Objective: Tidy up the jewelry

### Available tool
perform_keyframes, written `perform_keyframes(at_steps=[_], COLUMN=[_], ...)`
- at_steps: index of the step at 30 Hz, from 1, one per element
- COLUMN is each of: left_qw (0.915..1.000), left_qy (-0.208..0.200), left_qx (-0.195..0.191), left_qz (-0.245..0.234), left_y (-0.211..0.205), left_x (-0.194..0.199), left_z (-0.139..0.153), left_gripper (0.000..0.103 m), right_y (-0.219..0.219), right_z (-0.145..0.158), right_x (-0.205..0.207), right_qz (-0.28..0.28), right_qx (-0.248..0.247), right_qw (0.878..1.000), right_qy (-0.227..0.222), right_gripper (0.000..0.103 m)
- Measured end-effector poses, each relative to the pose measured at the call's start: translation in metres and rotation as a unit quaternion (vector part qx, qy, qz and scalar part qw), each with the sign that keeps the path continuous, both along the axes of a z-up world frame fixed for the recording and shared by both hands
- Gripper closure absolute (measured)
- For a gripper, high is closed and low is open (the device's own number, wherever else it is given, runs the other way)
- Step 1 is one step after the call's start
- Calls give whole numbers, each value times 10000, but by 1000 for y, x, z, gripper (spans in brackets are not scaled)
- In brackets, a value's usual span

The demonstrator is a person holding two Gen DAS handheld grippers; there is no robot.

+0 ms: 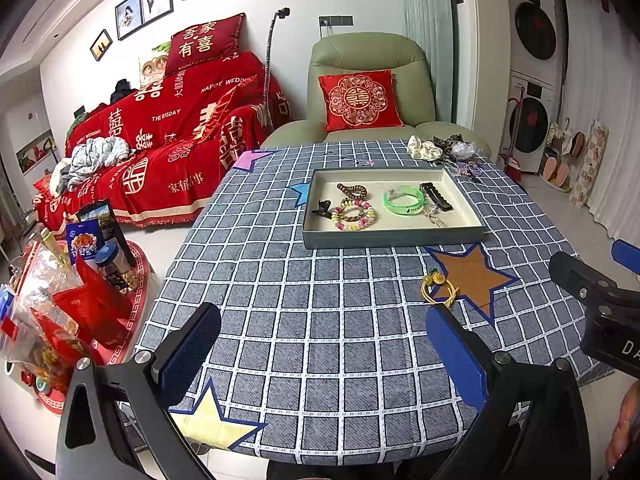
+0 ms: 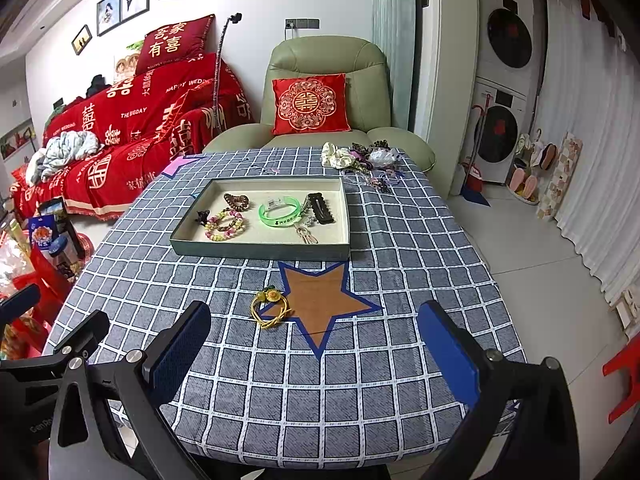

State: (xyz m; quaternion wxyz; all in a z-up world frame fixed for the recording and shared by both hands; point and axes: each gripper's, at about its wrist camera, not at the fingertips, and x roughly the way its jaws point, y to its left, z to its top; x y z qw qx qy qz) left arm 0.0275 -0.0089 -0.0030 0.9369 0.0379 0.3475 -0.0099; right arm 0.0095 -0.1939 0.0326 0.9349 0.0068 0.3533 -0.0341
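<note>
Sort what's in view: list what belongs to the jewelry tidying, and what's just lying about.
Belongs to the job:
tray
green bangle
beaded bracelets
black hair clip
yellow hair tie beside the brown star
pile of scrunchies at the far edge

Just lying about:
red cushion
armchair
snack packets
washing machines

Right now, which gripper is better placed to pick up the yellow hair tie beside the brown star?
Probably the right gripper: the yellow hair tie lies between its open fingers, just ahead. For the left gripper, also open, it sits off to the right.
</note>
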Motion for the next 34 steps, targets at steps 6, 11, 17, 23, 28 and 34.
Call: perform_keyframes(at_steps=[6, 11, 17, 23, 28, 34], left_qw=[10000, 10000, 10000, 10000, 10000, 10000], left_qy=[1, -7, -1, -8, -26, -37], left_qx=[-2, -1, -12, -17, -67, -73], left_qz=[7, 19, 15, 13, 0, -29], left_y=[0, 1, 2, 3, 5, 3], left_x=[0, -1, -1, 0, -1, -1], left_z=[0, 0, 0, -1, -1, -2], left_gripper=[0, 0, 0, 0, 0, 0], right_y=[0, 0, 0, 1, 1, 0], right_z=[-1, -1, -1, -1, -4, -4], right_x=[0, 0, -1, 0, 0, 0], right_qz=[-8, -7, 14, 35, 38, 45], right_qx=[-12, -11, -5, -14, -18, -16], right_qw=[10000, 10000, 10000, 10000, 10000, 10000], right_qy=[0, -2, 4, 5, 19, 18], right_gripper=[0, 0, 0, 0, 0, 0])
